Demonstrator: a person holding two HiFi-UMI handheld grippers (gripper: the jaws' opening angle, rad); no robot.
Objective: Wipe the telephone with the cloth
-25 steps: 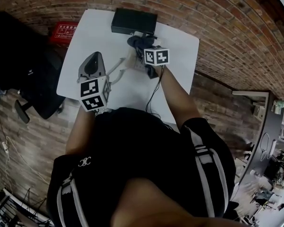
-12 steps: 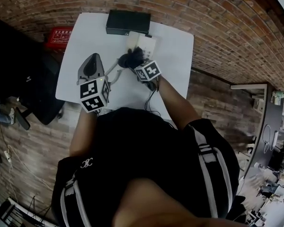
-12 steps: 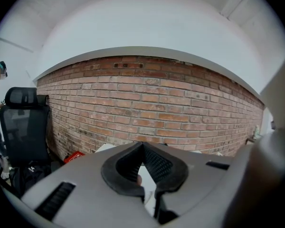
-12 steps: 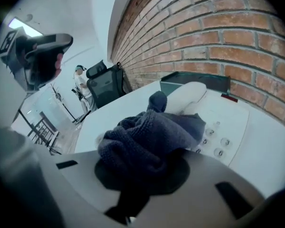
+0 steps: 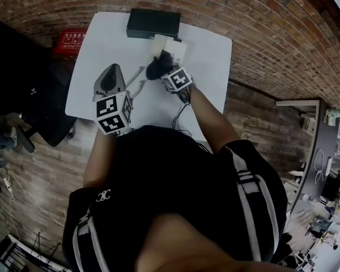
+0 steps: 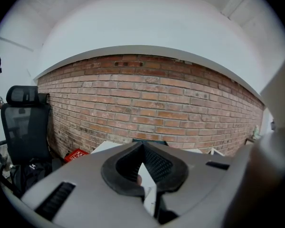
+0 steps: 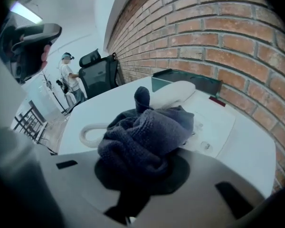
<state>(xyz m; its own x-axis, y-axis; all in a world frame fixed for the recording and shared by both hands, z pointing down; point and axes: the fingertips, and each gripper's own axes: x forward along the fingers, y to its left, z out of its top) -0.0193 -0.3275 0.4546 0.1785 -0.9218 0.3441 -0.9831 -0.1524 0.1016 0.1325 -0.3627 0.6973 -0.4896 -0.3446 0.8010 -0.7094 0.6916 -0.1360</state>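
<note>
A white telephone (image 5: pixel 174 49) stands on the white table (image 5: pixel 102 44) in front of a black box (image 5: pixel 153 24). My right gripper (image 5: pixel 163 71) is shut on a bunched dark blue cloth (image 5: pixel 157 67), which rests against the phone's near left edge. In the right gripper view the cloth (image 7: pixel 145 137) fills the jaws of the right gripper (image 7: pixel 141 167) and covers part of the telephone (image 7: pixel 213 122); its handset (image 7: pixel 173 93) shows behind. My left gripper (image 5: pixel 112 68) hangs over the table's left part, shut on nothing, apart from the phone; its jaws (image 6: pixel 143 146) point at the brick wall.
The phone's white coiled cord (image 7: pixel 92 132) lies left of it. A black cable (image 5: pixel 181 111) trails off the near table edge. A brick wall (image 5: pixel 260 38) runs behind the table. A red box (image 5: pixel 69 40) and a black office chair (image 6: pixel 26 122) stand to the left.
The right gripper drew the cloth back across the telephone toward me and to the left, then nudged it forward against the phone's edge. The left gripper has stayed in place.
</note>
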